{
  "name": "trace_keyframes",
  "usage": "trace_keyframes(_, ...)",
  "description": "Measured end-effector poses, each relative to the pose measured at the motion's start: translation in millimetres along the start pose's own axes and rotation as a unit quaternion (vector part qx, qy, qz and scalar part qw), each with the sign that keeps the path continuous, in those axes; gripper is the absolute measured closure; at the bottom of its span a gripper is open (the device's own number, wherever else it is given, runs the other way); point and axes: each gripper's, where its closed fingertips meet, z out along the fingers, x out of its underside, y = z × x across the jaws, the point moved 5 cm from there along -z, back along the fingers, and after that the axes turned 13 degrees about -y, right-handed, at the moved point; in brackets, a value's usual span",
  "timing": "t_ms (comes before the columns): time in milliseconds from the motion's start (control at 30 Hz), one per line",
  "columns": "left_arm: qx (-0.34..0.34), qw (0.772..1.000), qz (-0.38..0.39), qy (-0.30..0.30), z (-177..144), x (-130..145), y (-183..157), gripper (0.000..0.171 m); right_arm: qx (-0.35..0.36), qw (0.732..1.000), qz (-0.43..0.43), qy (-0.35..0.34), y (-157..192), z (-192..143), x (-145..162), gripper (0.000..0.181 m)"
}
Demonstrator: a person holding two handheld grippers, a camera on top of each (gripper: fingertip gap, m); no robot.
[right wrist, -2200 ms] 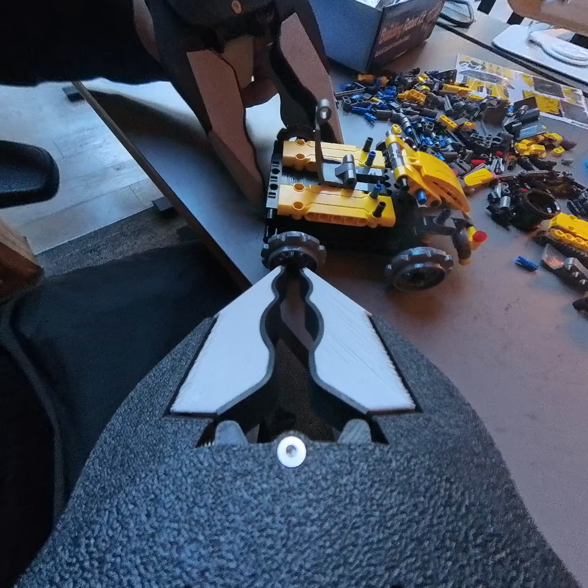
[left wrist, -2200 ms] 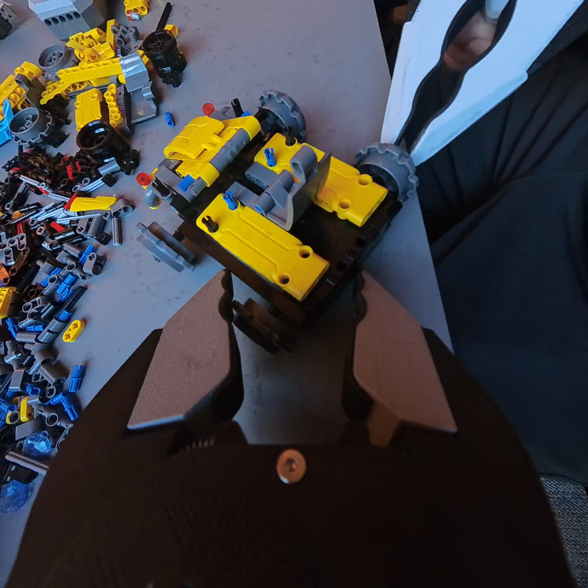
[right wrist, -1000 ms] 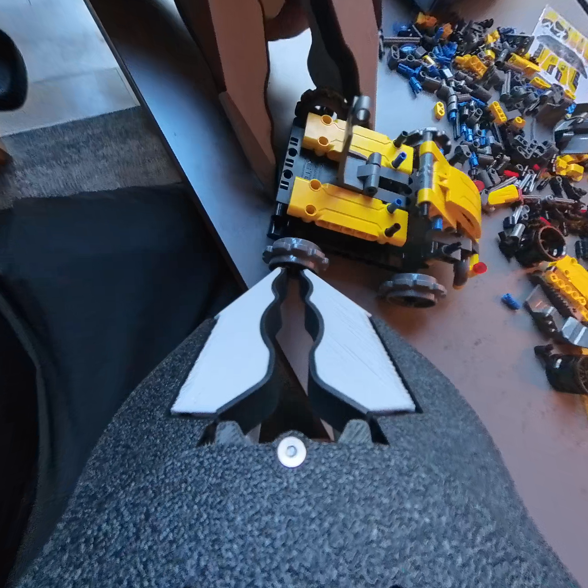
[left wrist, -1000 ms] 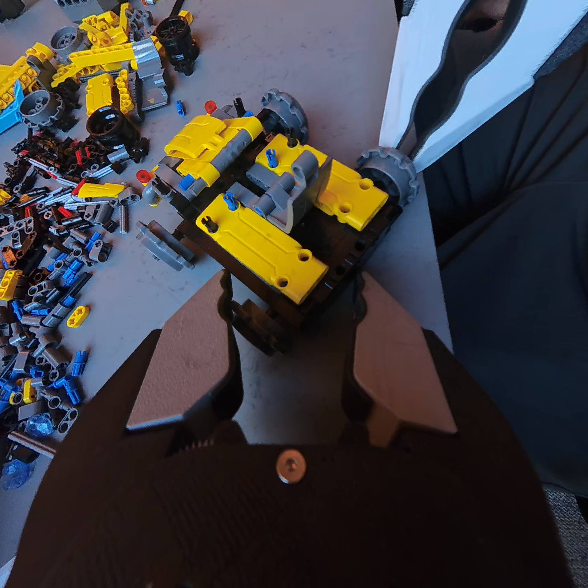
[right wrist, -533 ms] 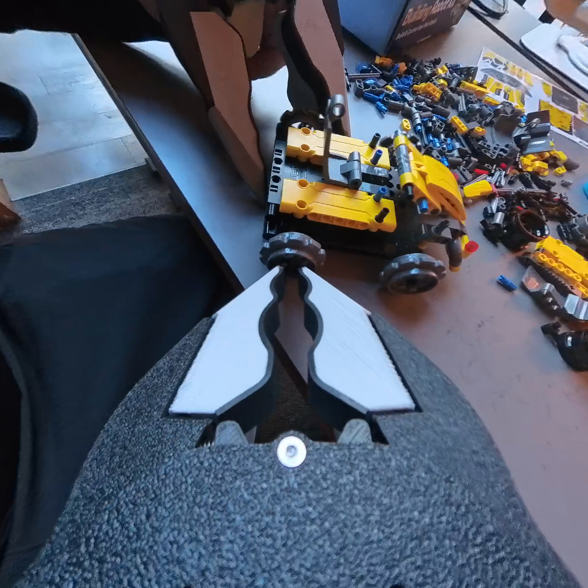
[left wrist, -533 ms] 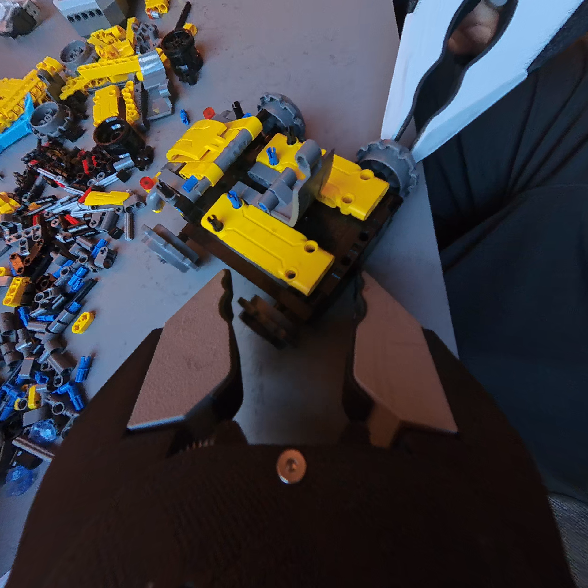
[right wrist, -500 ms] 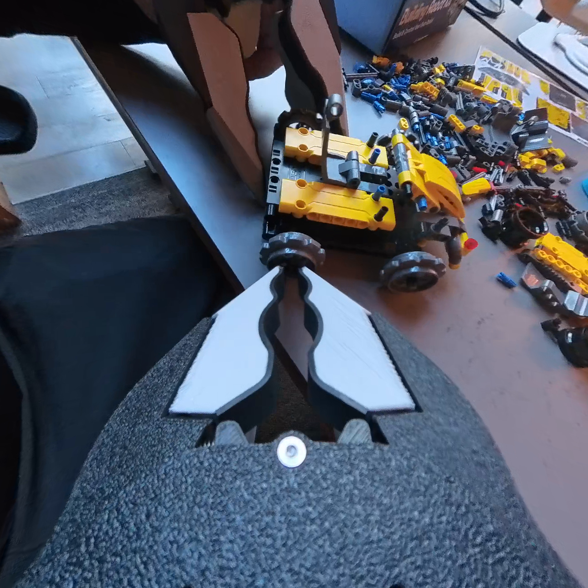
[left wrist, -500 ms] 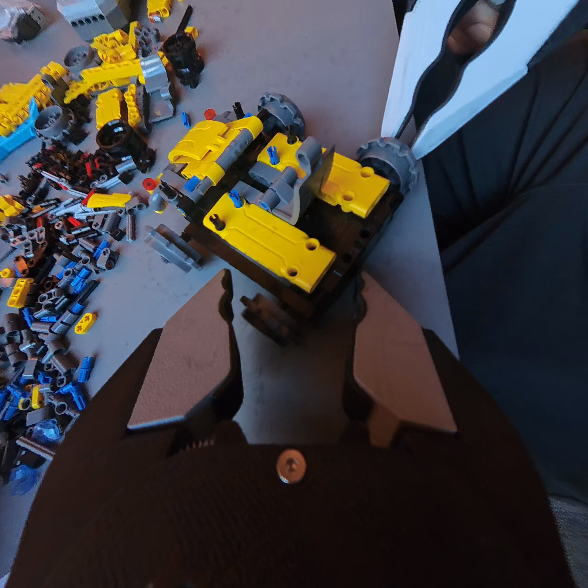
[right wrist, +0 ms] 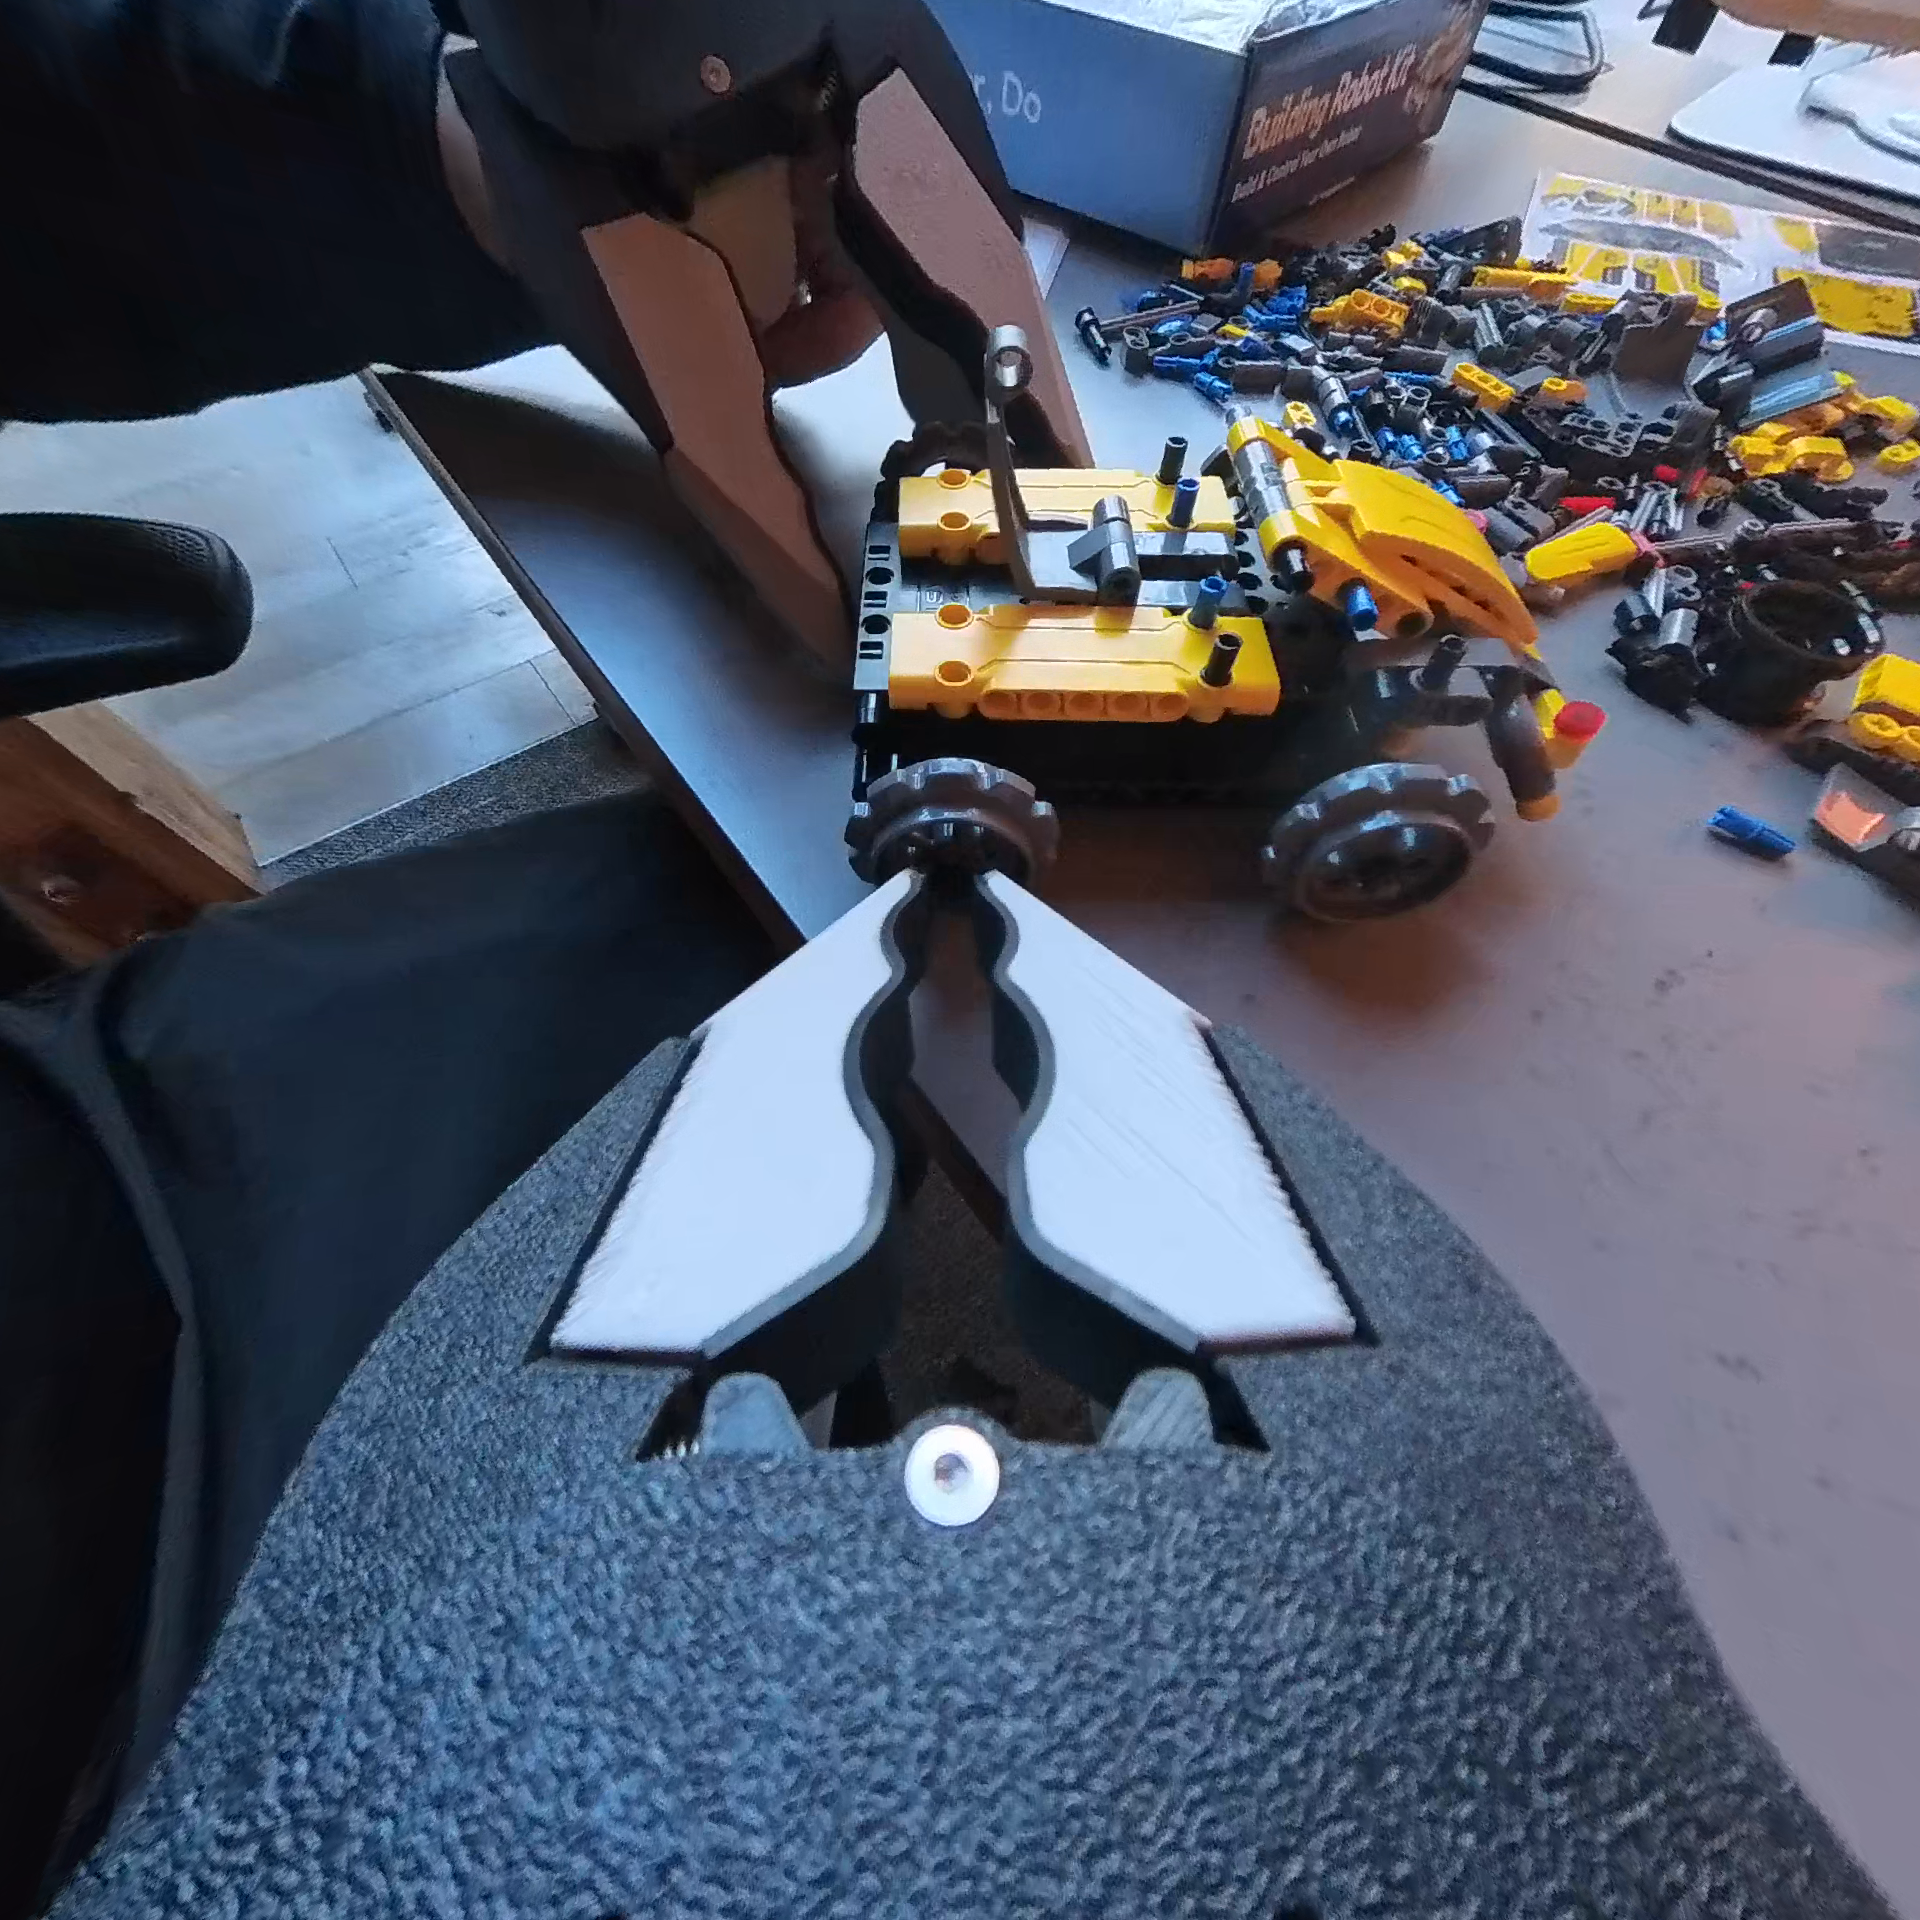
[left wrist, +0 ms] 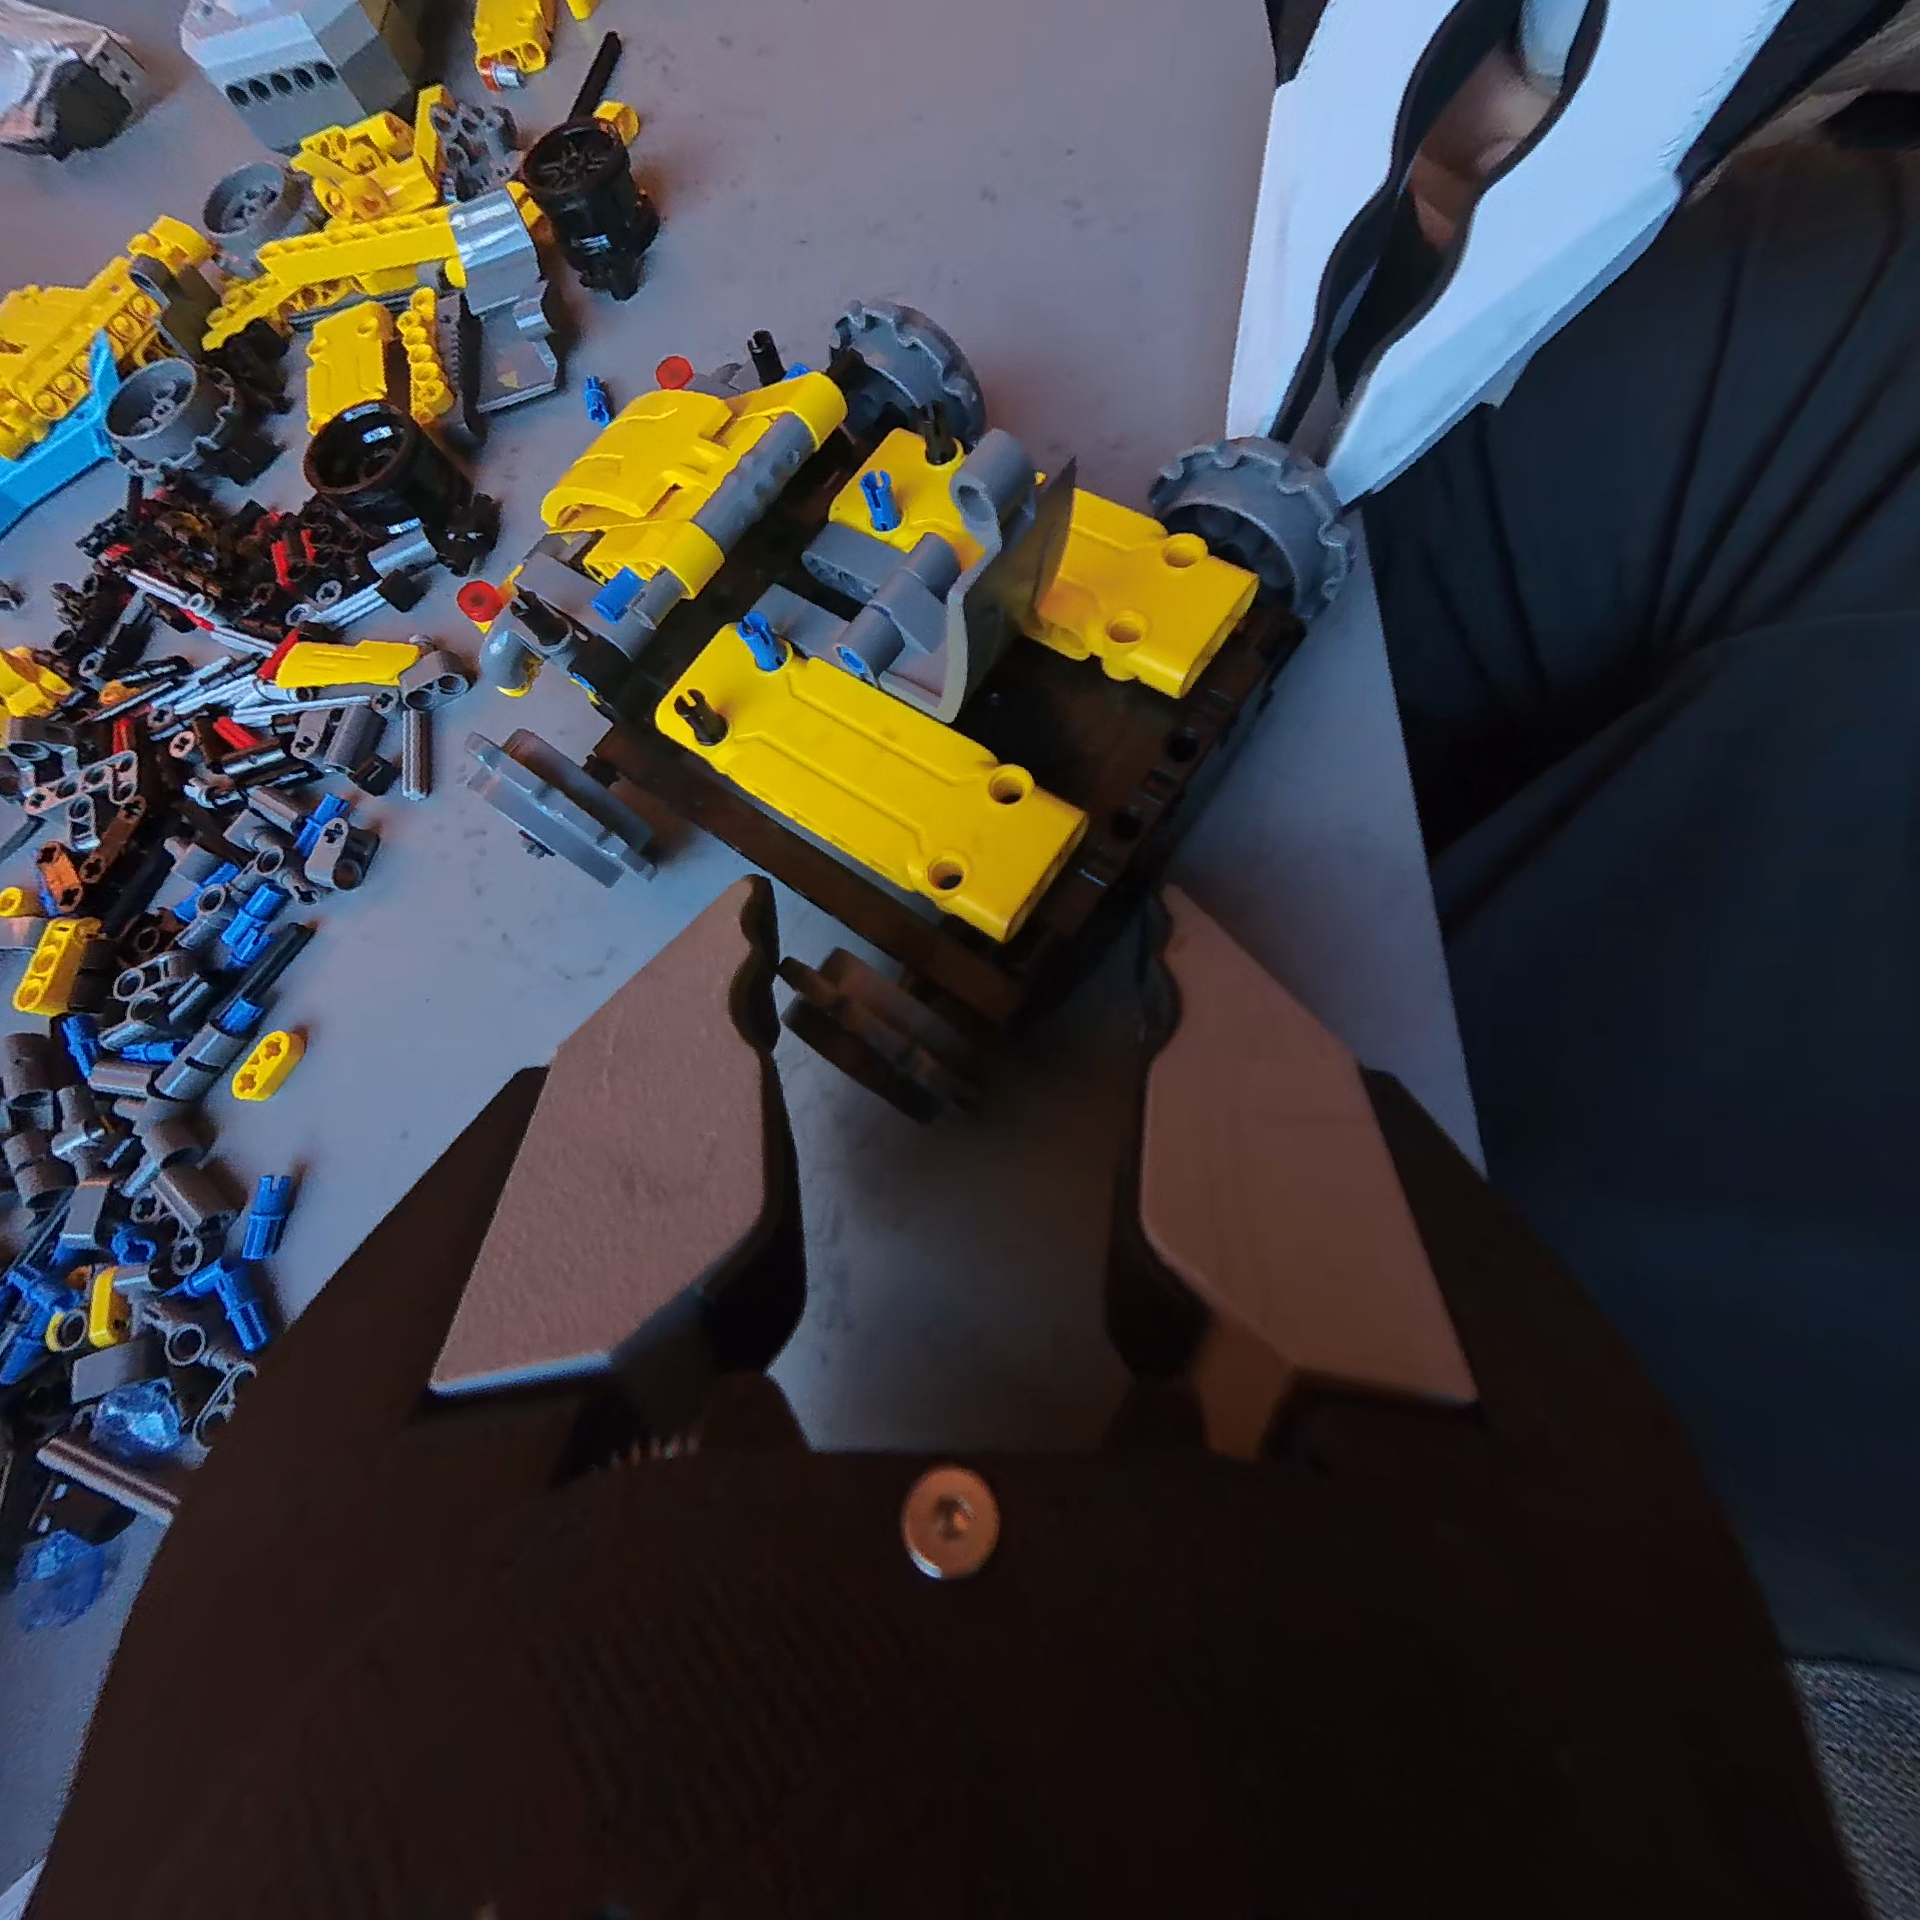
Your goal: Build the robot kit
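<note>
Left tongs (left wrist: 956, 914), brown-faced on a black body, spread wide around the rear of a yellow-and-black brick-built toy vehicle (left wrist: 883, 665), straddling its near dark rear wheel (left wrist: 873, 1023); whether the tips actually touch the black chassis cannot be told. Seen from the right wrist view as two brown fingers (right wrist: 748, 468) coming down at the vehicle's back end.

Right tongs (right wrist: 943, 883), white-faced on a grey speckled body, nearly closed with the tips pinched at the hub of a grey toothed plastic wheel (right wrist: 951, 821) at the vehicle's rear corner, right at the edge of the grey tabletop (right wrist: 1558, 1091). Same white tongs visible in the left wrist view, tips meeting that wheel (left wrist: 1252, 520) from above.

Vehicle resting on the tabletop near its edge, carrying two long yellow panels, a grey upright lever (right wrist: 1006, 457) in the middle, a yellow curved hood at the front and red studs at the nose. Second grey wheel (right wrist: 1377, 852) at the front on the right-tongs side.

Scattered pile of small black, grey, blue and yellow building pieces (left wrist: 156, 831) lying beyond the vehicle's front. Blue-and-black cardboard box (right wrist: 1226, 114) and a yellow printed sheet (right wrist: 1704, 260) farther back.
</note>
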Motion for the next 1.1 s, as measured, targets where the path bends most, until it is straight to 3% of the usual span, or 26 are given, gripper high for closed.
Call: trace_keyframes(1100, 0.016, 1.0, -0.015, 0.004, 0.4, 0.8, 0.0, 0.108, -0.015, 1.0, -0.004, -0.026, -3.5, -7.2, 1.1, 0.181)
